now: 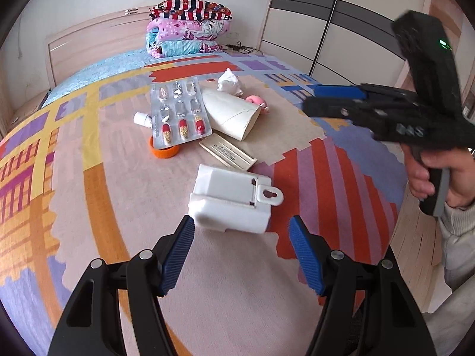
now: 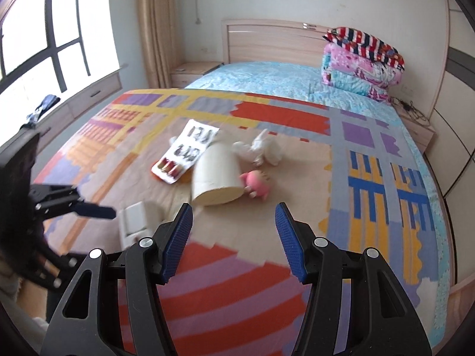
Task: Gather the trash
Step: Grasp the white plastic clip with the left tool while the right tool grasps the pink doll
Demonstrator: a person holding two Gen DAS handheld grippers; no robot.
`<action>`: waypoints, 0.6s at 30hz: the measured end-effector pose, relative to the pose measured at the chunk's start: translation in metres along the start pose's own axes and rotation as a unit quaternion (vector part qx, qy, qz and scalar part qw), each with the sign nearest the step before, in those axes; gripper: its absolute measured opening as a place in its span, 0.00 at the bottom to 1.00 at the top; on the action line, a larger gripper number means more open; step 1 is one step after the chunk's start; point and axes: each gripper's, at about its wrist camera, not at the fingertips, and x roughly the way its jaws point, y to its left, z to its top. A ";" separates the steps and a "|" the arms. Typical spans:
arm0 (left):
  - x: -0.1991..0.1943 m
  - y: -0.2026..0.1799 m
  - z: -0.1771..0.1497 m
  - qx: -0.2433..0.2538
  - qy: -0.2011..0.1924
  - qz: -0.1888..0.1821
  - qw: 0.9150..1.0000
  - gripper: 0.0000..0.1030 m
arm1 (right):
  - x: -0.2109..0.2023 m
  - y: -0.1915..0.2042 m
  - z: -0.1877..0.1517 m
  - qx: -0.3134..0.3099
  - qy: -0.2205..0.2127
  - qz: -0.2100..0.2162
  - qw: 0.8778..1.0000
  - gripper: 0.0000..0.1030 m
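A bedroom, with a bed point(image 1: 124, 195) under a colourful patterned cover serving as the work surface and folded quilts point(image 1: 187, 26) stacked at the headboard. Scattered mid-bed is the trash, probably laid out loose so each piece can be picked singly: a white plastic box point(image 1: 231, 198) nearest, a flat cardboard slip point(image 1: 227, 151) just beyond it, then a blister pack of capsules point(image 1: 178, 112) lying over an orange cap point(image 1: 164, 151), a small white bottle point(image 1: 142, 118) to its left, a squashed paper cup point(image 1: 231, 112), crumpled tissue point(image 1: 228, 81) and a pink toy figure point(image 1: 256, 101) farther off. The left gripper point(image 1: 242, 237) stands spread and empty, angled down, the white box just ahead of its tips and nearer its left finger. The right gripper point(image 2: 234, 225), spread and empty too, hangs well short of the cup, which lies straight ahead.
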 end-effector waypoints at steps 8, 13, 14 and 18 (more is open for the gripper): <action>0.009 0.004 0.008 0.010 -0.005 -0.003 1.000 0.62 | 0.028 -0.024 0.020 0.034 0.005 0.017 0.999 0.56; 0.012 0.005 0.009 0.018 -0.011 -0.008 1.000 0.62 | 0.049 -0.032 0.027 0.043 0.016 0.013 0.999 0.55; 0.012 0.004 0.009 0.020 -0.011 -0.008 1.000 0.62 | 0.053 -0.034 0.027 0.044 0.020 0.013 0.999 0.53; 0.013 0.002 0.008 0.031 -0.013 -0.019 0.999 0.62 | 0.066 -0.040 0.026 0.057 0.034 0.024 0.998 0.46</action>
